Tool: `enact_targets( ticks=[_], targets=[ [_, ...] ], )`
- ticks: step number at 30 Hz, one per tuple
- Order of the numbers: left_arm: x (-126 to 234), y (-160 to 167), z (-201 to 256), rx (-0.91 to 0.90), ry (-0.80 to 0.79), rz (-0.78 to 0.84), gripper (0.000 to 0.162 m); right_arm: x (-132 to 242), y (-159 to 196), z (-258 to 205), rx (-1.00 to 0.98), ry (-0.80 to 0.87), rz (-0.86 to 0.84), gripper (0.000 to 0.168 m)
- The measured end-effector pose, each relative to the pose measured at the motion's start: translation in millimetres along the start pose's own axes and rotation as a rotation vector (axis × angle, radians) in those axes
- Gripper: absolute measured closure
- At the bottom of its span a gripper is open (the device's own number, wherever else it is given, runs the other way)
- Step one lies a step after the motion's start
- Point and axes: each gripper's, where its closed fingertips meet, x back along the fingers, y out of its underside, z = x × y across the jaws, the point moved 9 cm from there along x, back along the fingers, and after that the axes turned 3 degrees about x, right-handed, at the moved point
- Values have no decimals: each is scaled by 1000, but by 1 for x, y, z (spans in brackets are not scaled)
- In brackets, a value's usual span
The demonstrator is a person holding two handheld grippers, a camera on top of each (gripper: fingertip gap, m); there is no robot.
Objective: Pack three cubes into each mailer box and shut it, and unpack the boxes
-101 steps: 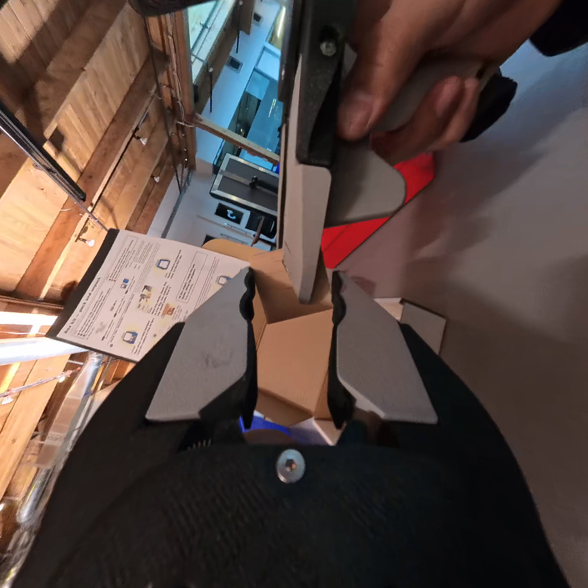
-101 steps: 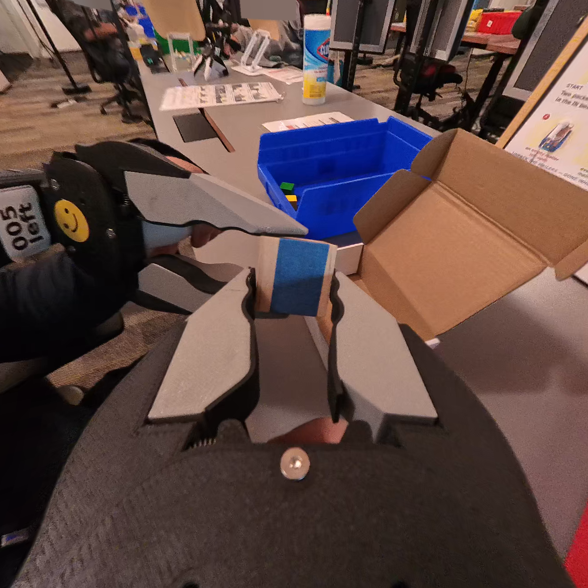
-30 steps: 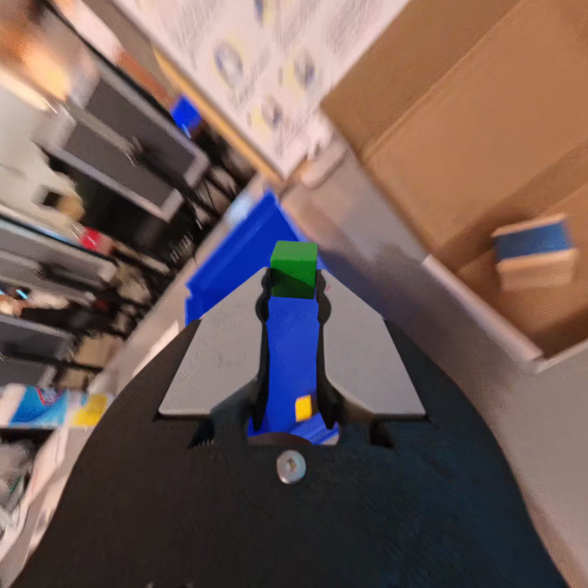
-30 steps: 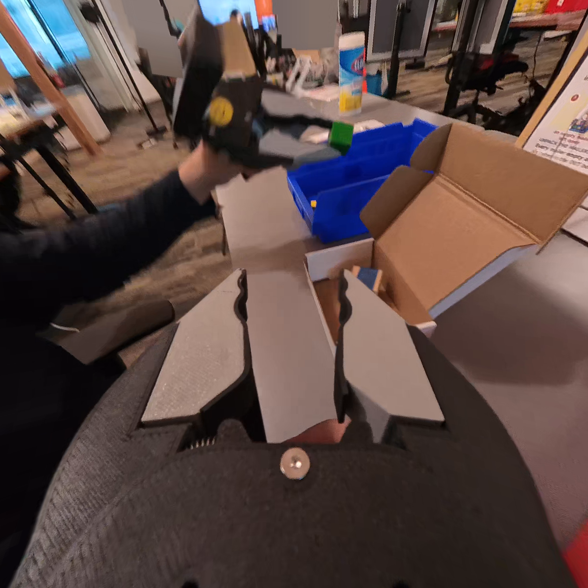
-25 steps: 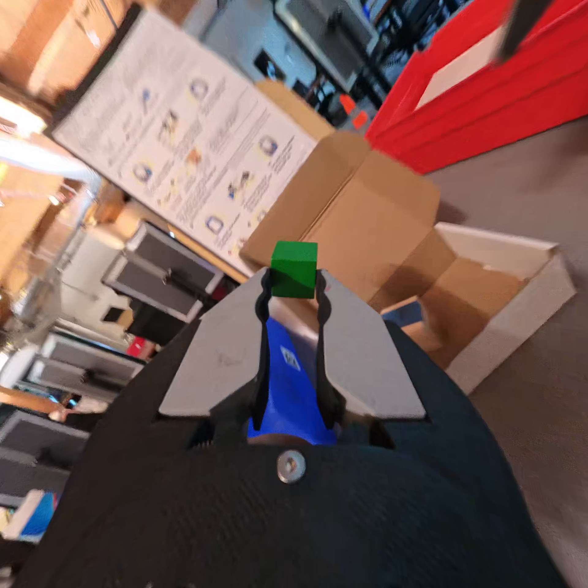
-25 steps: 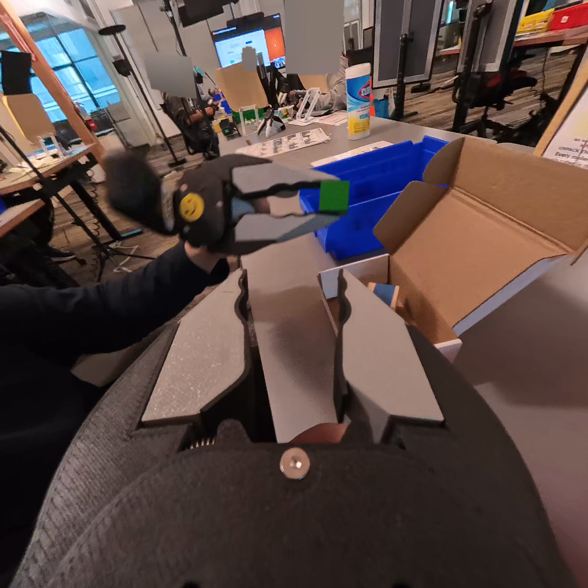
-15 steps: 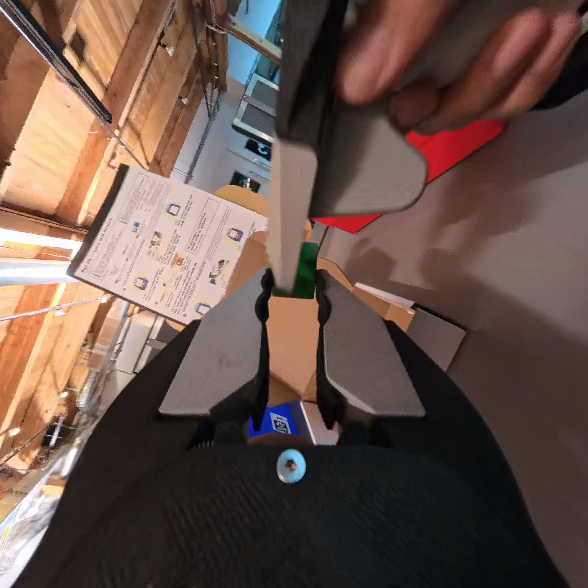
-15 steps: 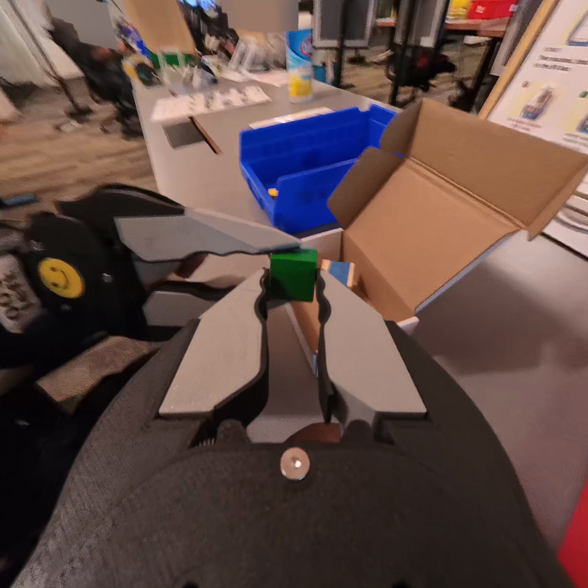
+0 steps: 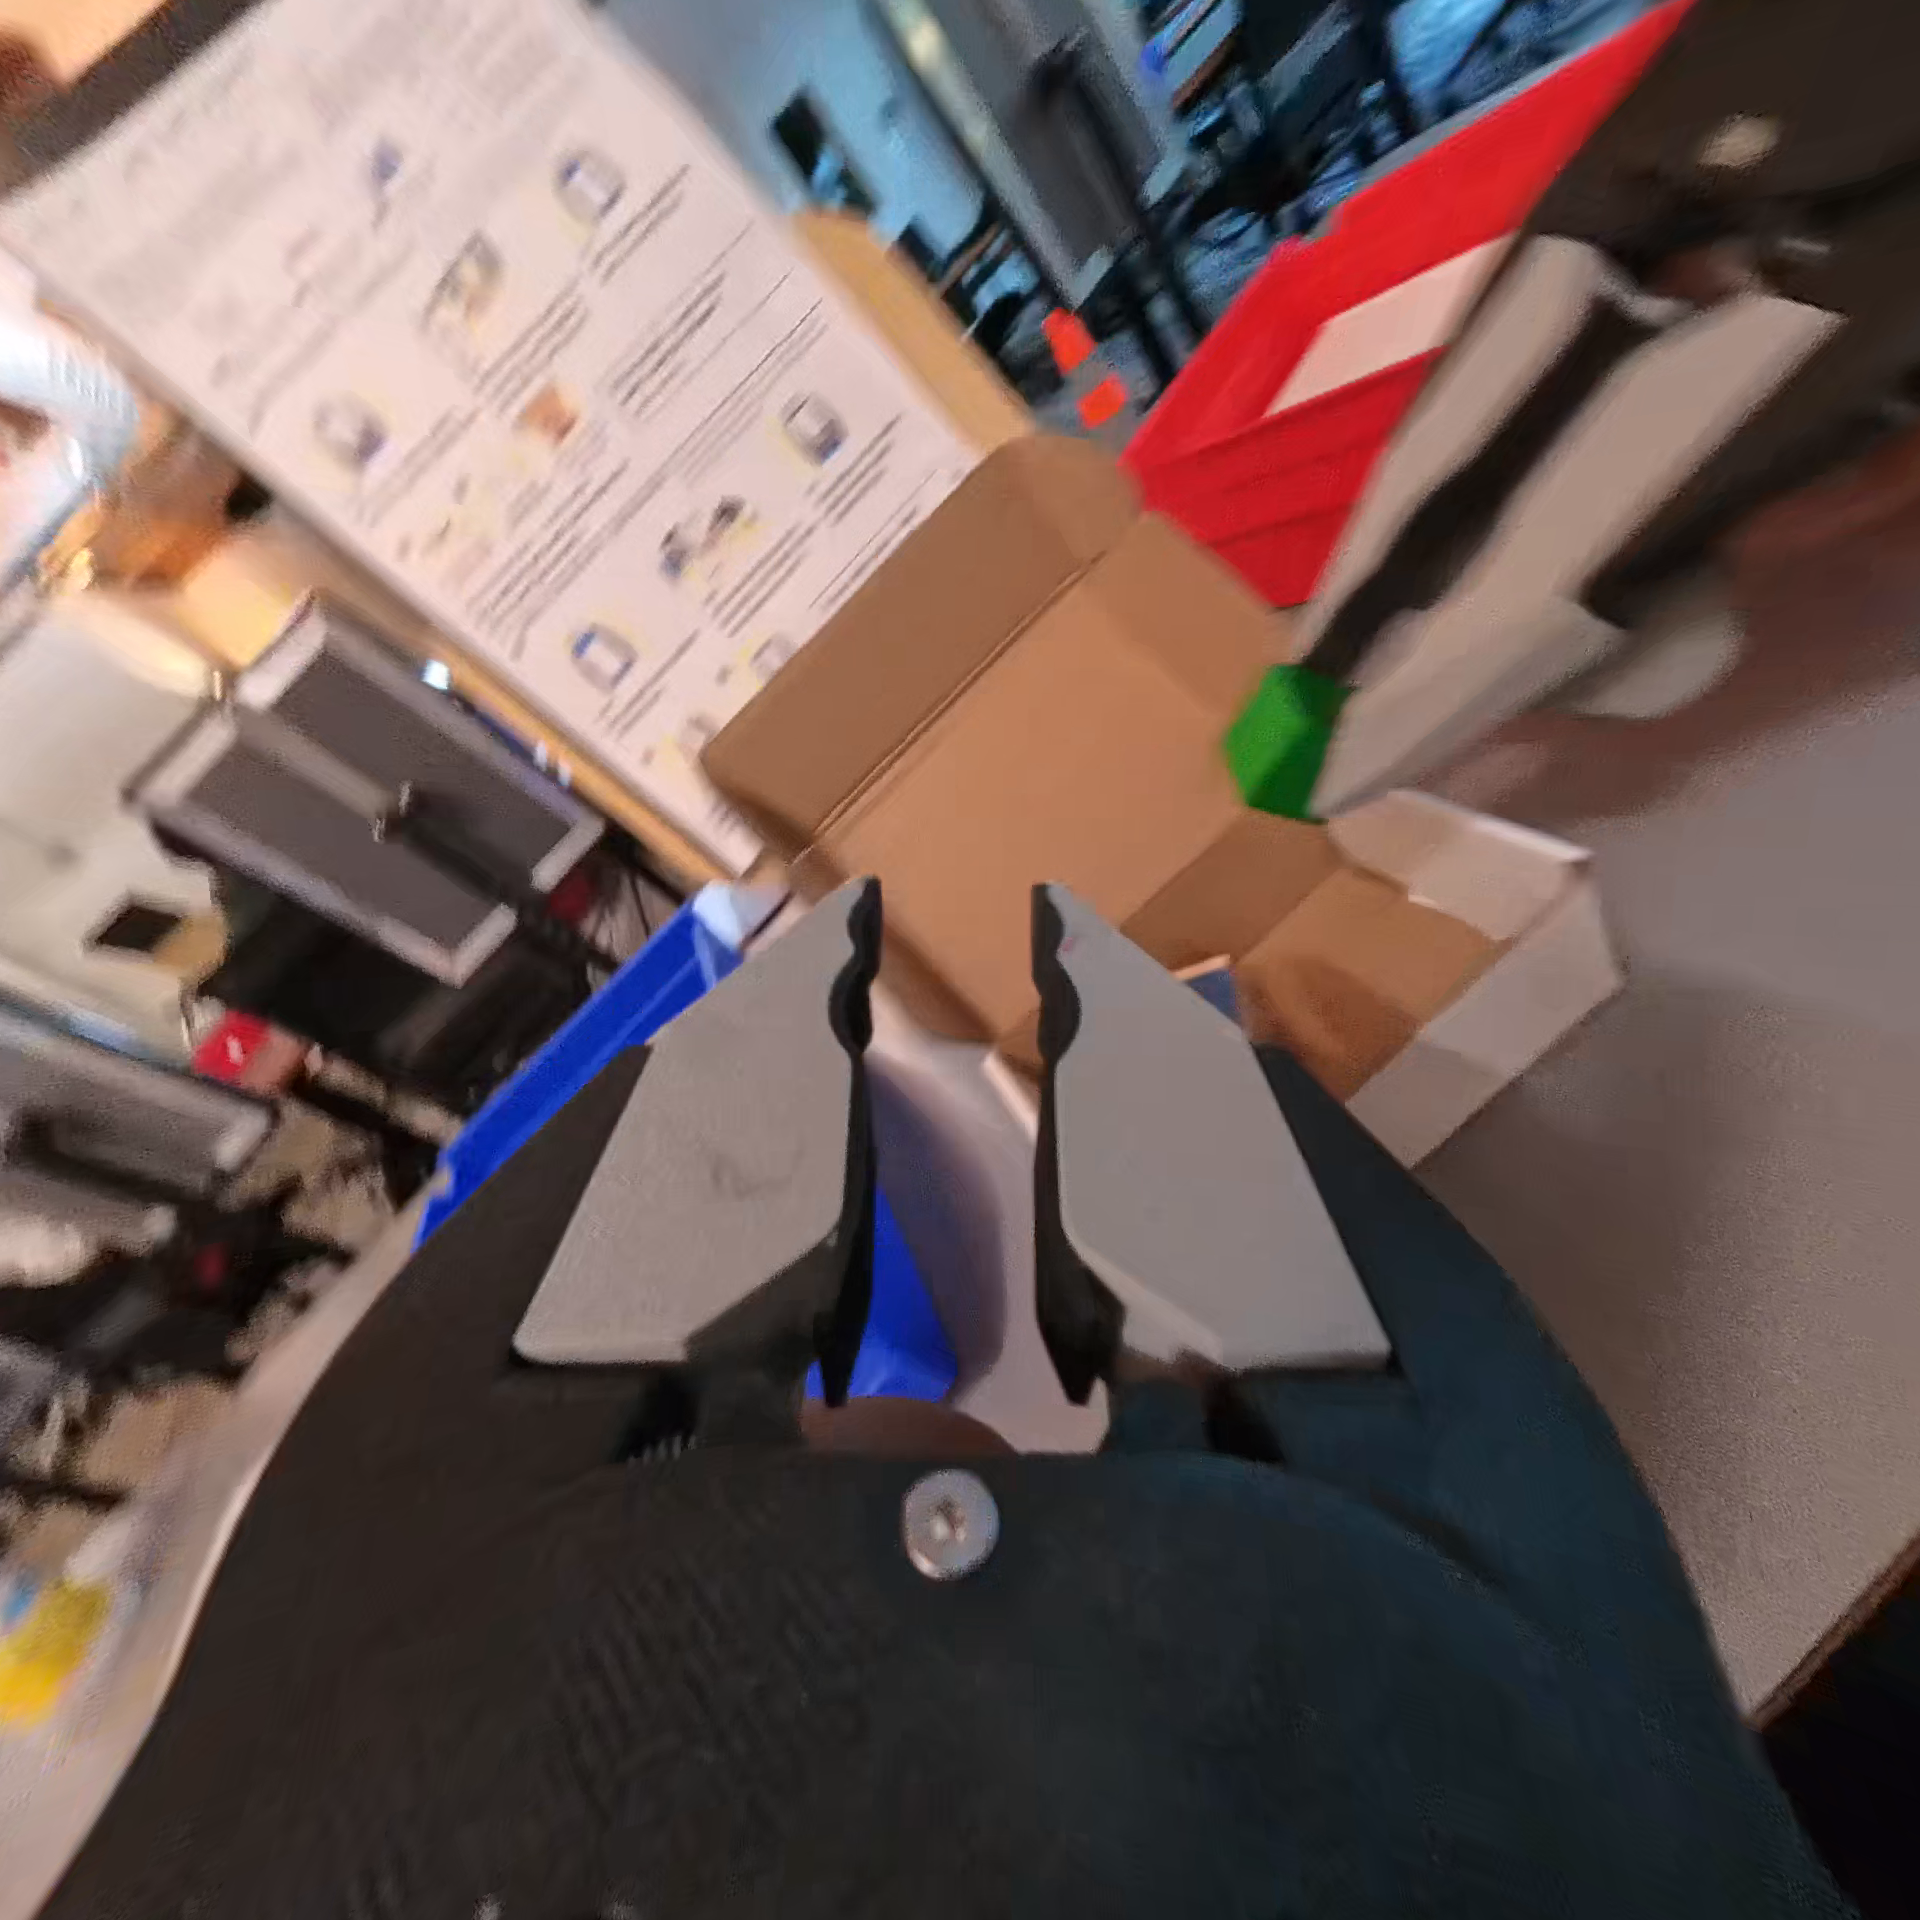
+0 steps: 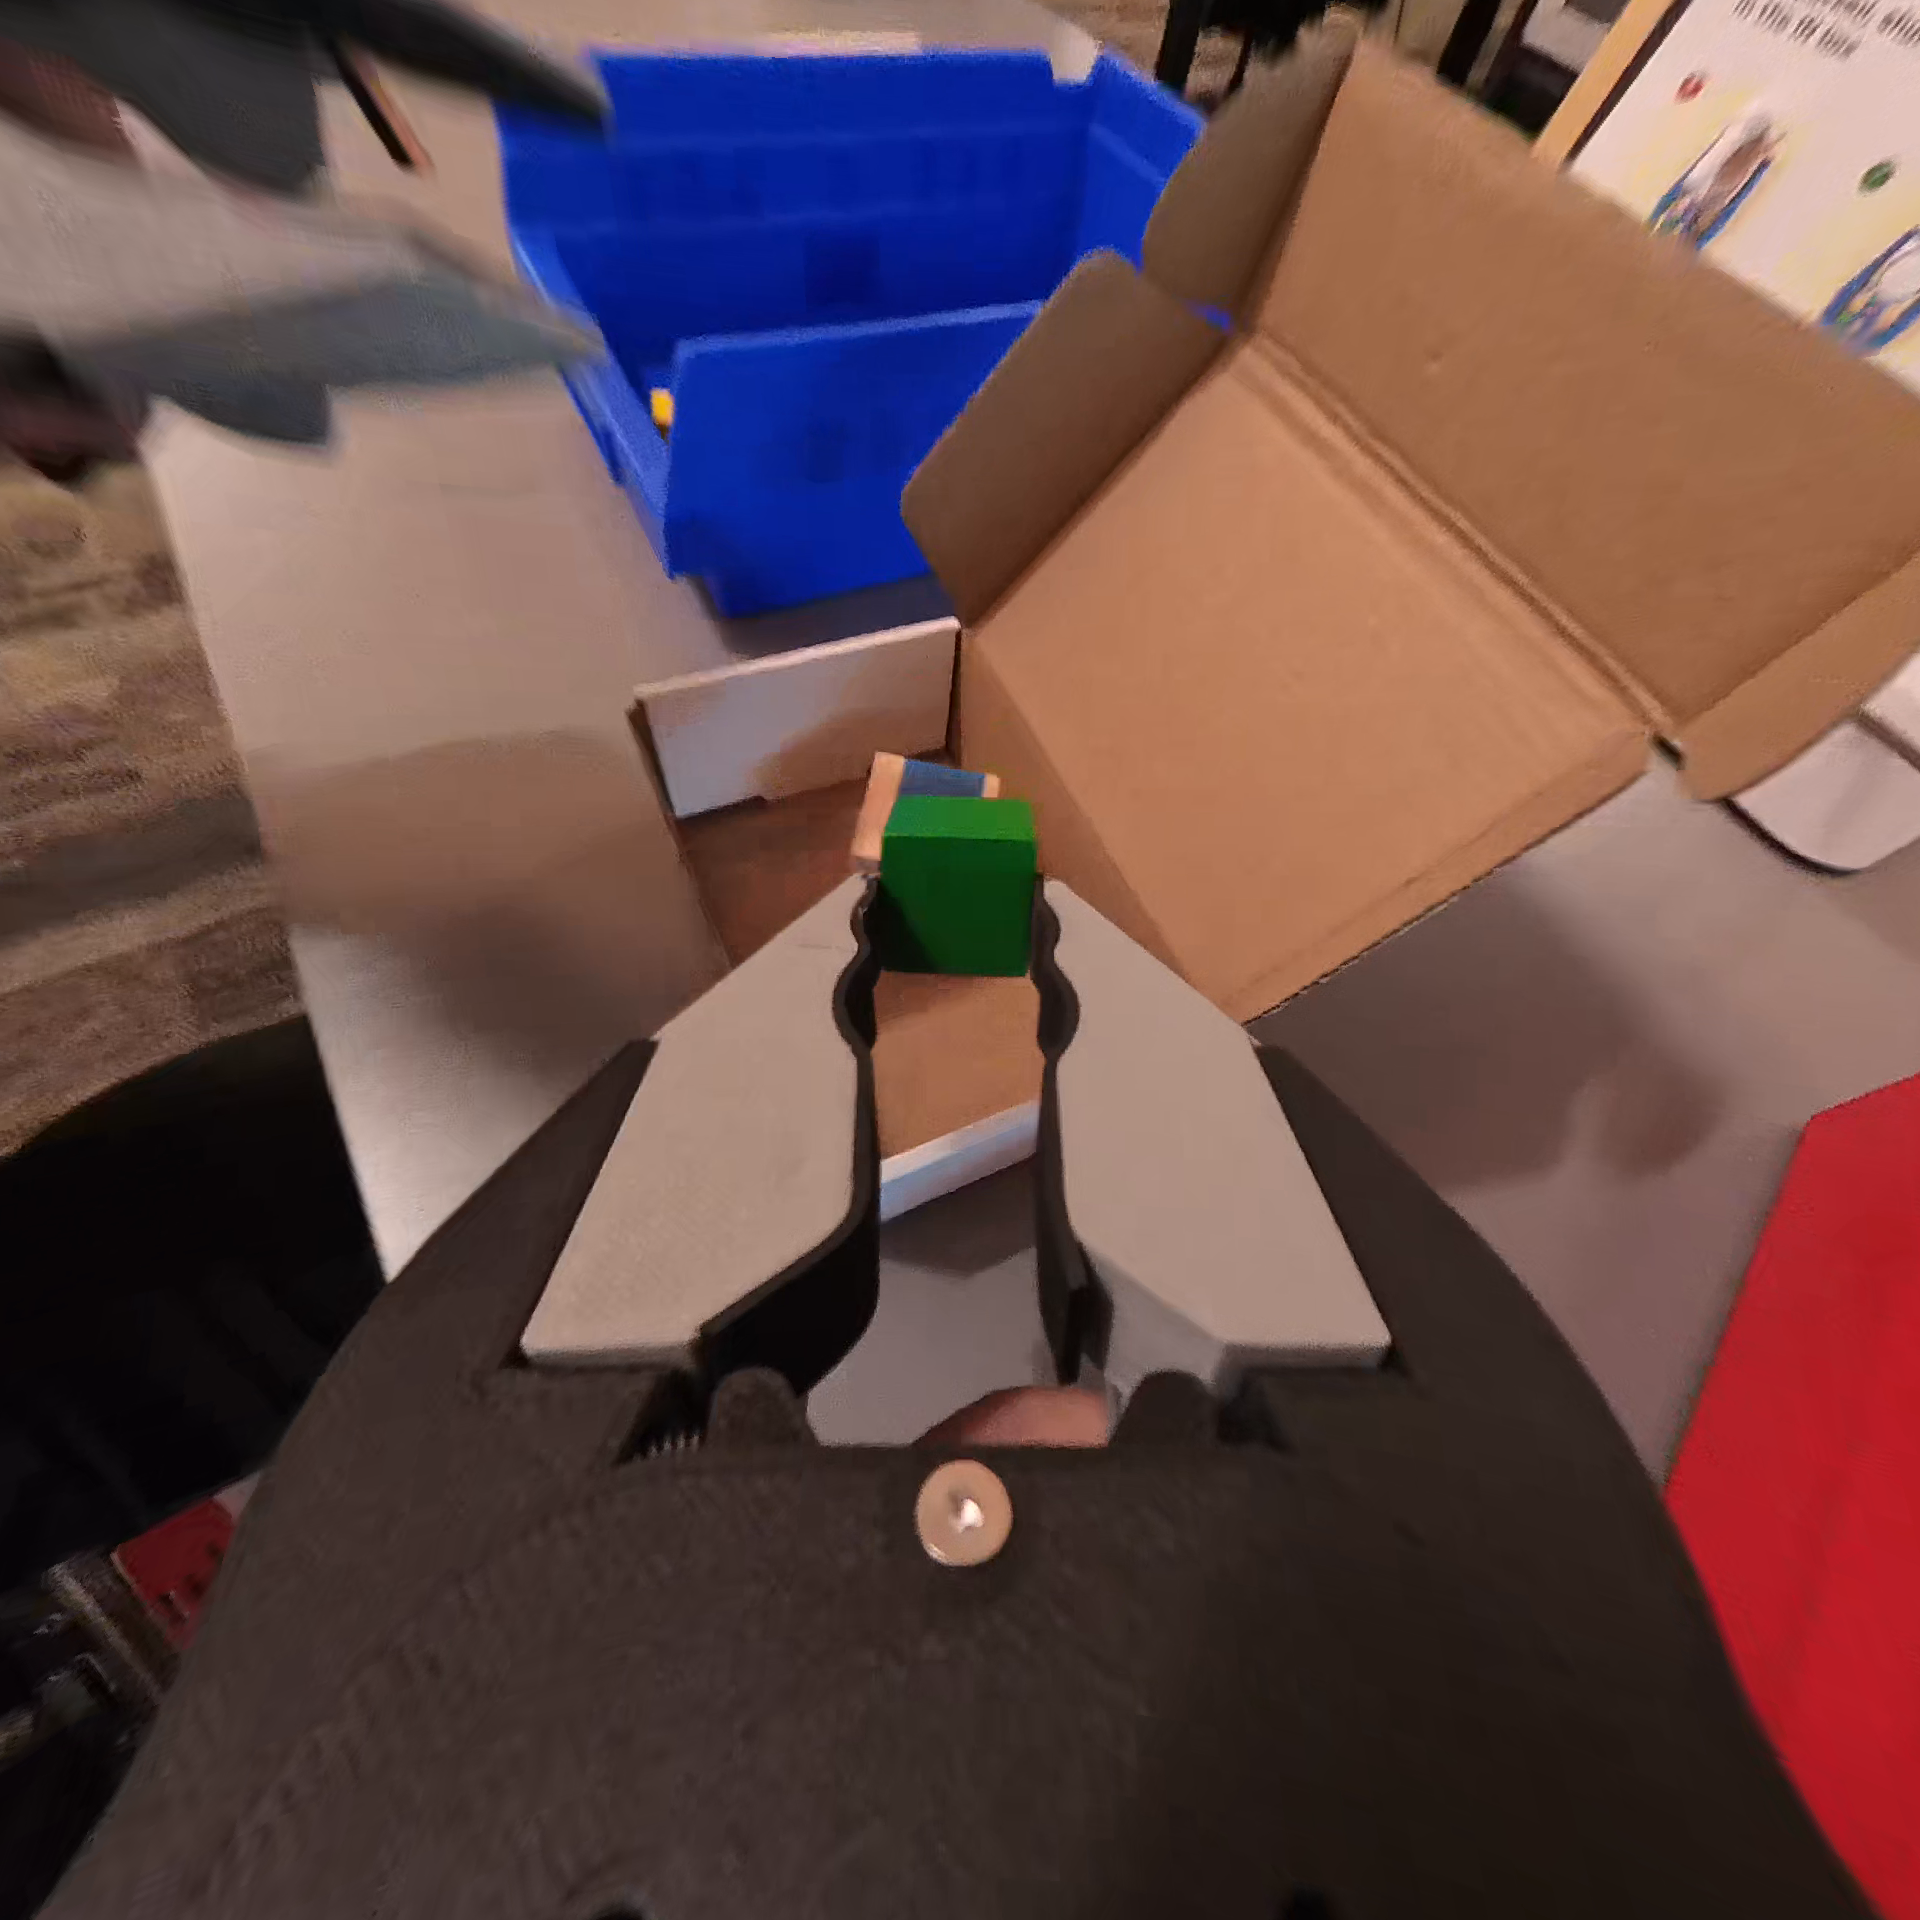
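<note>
My right gripper (image 10: pixel 956 914) is shut on a green cube (image 10: pixel 958 883) and holds it above the open mailer box (image 10: pixel 1299 665). A blue-and-wood cube (image 10: pixel 925 781) lies inside the box just beyond the green one. In the left wrist view my left gripper (image 9: pixel 954 920) is open and empty, off to the left of the box (image 9: pixel 1039 727). The right gripper's fingers (image 9: pixel 1455 665) and the green cube (image 9: pixel 1283 753) show there over the box. The left gripper shows blurred in the right wrist view (image 10: pixel 312 332).
A blue bin (image 10: pixel 831 343) stands behind the box, with a small yellow piece (image 10: pixel 659 407) inside. A red bin (image 9: pixel 1299 416) is on the right (image 10: pixel 1818 1403). A white instruction board (image 9: pixel 520 364) leans behind. The grey table (image 10: pixel 468 571) ends at the left.
The green cube passed from my left gripper to my right. The left gripper opened and drew back to the left. The right gripper carried the cube over the open box.
</note>
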Motion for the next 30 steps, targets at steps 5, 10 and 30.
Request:
enact_targets(
  ticks=[5,10,30],
  targets=[
    [12,35,-56,264,-112,-159,132,-28,20,4,23,25,-149,127],
    [17,75,-90,395,-169,-285,125,-13,16,8,24,21,-122,120],
    [-73,195,-149,538,396,-1292,143,42,-10,15,-24,-41,113,120]
  ],
)
